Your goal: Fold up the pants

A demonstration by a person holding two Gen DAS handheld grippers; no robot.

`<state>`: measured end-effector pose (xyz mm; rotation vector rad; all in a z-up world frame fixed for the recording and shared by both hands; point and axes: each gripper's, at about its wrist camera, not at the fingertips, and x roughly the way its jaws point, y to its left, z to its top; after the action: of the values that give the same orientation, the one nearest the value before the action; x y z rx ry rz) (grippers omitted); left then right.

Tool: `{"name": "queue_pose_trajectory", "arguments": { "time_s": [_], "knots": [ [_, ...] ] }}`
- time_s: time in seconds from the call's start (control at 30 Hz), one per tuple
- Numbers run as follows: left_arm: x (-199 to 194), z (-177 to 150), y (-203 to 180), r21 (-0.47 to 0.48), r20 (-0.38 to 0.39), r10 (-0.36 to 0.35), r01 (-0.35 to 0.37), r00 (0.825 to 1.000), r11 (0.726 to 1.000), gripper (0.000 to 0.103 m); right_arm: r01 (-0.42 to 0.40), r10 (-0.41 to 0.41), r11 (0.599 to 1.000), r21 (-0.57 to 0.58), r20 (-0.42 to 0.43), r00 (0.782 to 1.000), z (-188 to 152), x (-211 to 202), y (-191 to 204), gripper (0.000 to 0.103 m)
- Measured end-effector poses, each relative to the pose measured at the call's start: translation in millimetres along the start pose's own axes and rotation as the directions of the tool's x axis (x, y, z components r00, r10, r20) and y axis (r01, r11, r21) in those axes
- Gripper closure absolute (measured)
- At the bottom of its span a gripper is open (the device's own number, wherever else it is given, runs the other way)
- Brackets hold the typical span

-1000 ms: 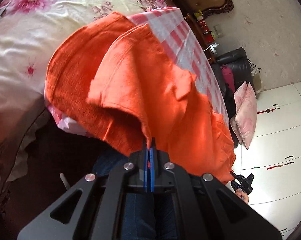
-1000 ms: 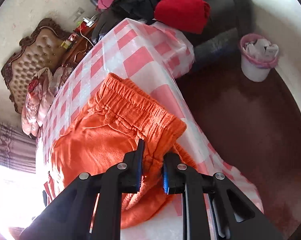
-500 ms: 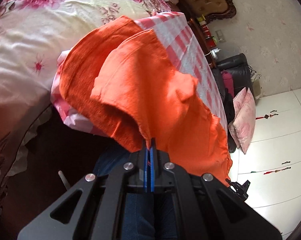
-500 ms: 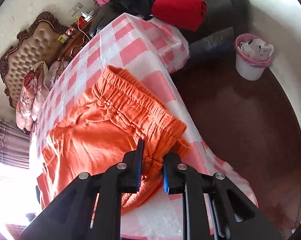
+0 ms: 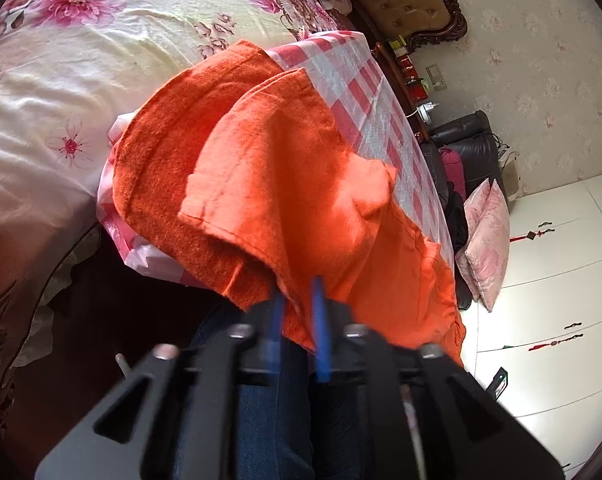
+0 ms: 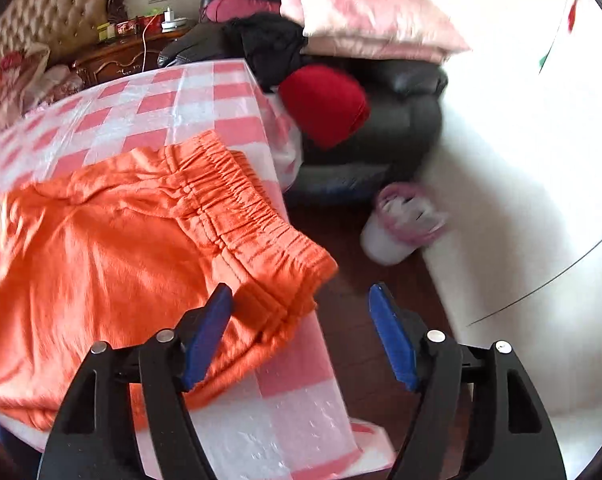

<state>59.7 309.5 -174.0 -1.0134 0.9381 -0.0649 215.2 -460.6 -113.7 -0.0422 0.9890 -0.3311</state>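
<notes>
Checkered tablecloth (image 6: pixel 205 92) carries orange pants (image 6: pixel 101 248); right gripper (image 6: pixel 301 300) has just opened wide beside the waistband, left gripper (image 5: pixel 297 300) parting around a hem.

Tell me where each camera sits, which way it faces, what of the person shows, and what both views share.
Left wrist: on the left gripper, looking down over the hem end of the orange pants toward the floral bed; its jaws have just been opening, cloth between them; a jeans-clad leg shows.
Right wrist: on the right gripper, facing the pants' waistband, the sofa and the bin; jaws just opened, clear of the cloth; no body visible.
Shared: pants, checked tablecloth, padded headboard.
</notes>
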Motion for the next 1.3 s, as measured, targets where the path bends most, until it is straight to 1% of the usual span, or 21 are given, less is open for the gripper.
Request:
{"name": "queue_pose_trajectory", "arguments": {
  "time_s": [0.03,0.13,0.27,0.37,0.43,0.5,0.53,0.57,0.6,0.63,0.67,0.73,0.8,0.87,0.93,1.0,1.03,1.13,1.17,1.2,1.3],
  "knots": [
    [-2,0,3,-0.013,0.014,-0.005,0.005,1.000,1.000,0.065,0.008,-0.007,0.999,-0.033,0.011,1.000,-4,-3,6,0.030],
    [-10,3,11,-0.027,0.048,-0.036,0.038,0.998,0.999,0.065,0.055,-0.054,0.989,-0.138,0.007,0.998,-13,3,21,0.027],
    [-25,14,14,-0.013,0.089,-0.025,0.027,0.996,1.000,0.064,0.042,-0.045,0.995,-0.088,-0.035,0.998,-13,11,16,0.027],
    [-42,34,18,-0.009,0.142,-0.001,0.003,0.990,1.000,0.064,0.070,-0.075,0.990,-0.122,-0.041,0.996,-12,13,24,0.027],
    [-47,56,10,0.060,0.179,0.018,-0.029,0.984,0.998,0.064,0.087,-0.094,0.986,-0.141,-0.041,0.995,-11,16,31,0.027],
    [-37,78,0,0.137,0.147,0.035,-0.056,0.988,0.989,0.064,0.088,-0.095,0.988,-0.130,-0.051,0.994,-10,18,33,0.027],
    [-32,88,-8,0.180,0.155,0.073,-0.101,0.985,0.979,0.064,0.091,-0.099,0.988,-0.127,-0.054,0.994,-9,18,34,0.027],
    [-26,93,-16,0.226,0.154,0.088,-0.122,0.984,0.966,0.064,0.096,-0.104,0.987,-0.128,-0.056,0.993,-8,19,35,0.027],
    [-17,98,-26,0.291,0.147,0.113,-0.152,0.983,0.945,0.064,0.104,-0.112,0.986,-0.132,-0.057,0.992,-8,20,37,0.027],
    [-3,102,-39,0.369,0.149,0.167,-0.212,0.975,0.905,0.064,0.108,-0.116,0.985,-0.132,-0.057,0.992,-9,19,37,0.027],
    [7,103,-46,0.425,0.152,0.199,-0.246,0.968,0.871,0.064,0.109,-0.117,0.986,-0.130,-0.057,0.991,-9,20,37,0.027],
    [31,104,-63,0.541,0.154,0.263,-0.304,0.952,0.784,0.064,0.105,-0.112,0.988,-0.113,-0.061,0.992,-9,20,36,0.027],
    [49,109,-71,0.596,0.160,0.297,-0.332,0.941,0.731,0.064,0.102,-0.109,0.989,-0.103,-0.066,0.992,-9,20,35,0.027],
    [64,120,-71,0.619,0.159,0.327,-0.352,0.932,0.702,0.063,0.107,-0.114,0.988,-0.108,-0.067,0.991,-9,20,36,0.027],
    [77,125,-70,0.627,0.155,0.356,-0.370,0.921,0.686,0.063,0.108,-0.117,0.987,-0.116,-0.070,0.991,-8,21,36,0.027],
    [86,126,-73,0.659,0.167,0.371,-0.384,0.913,0.647,0.066,0.100,-0.108,0.989,-0.110,-0.071,0.992,-8,21,35,0.027],
    [89,126,-75,0.668,0.170,0.381,-0.391,0.909,0.633,0.085,0.094,-0.102,0.990,-0.104,-0.072,0.992,-8,21,33,0.027],
    [84,122,-83,0.687,0.183,0.387,-0.399,0.904,0.607,0.091,0.088,-0.095,0.992,-0.095,-0.071,0.993,-8,22,32,0.027],
    [79,121,-87,0.691,0.189,0.377,-0.396,0.907,0.605,0.092,0.089,-0.096,0.991,-0.097,-0.070,0.993,-8,22,32,0.027],
    [72,118,-91,0.687,0.192,0.367,-0.392,0.910,0.612,0.092,0.094,-0.101,0.990,-0.102,-0.068,0.993,-8,21,33,0.027],
    [43,122,-98,0.644,0.213,0.337,-0.391,0.917,0.657,0.092,0.111,-0.119,0.985,-0.133,-0.055,0.991,-8,19,37,0.027]
  ]
}}
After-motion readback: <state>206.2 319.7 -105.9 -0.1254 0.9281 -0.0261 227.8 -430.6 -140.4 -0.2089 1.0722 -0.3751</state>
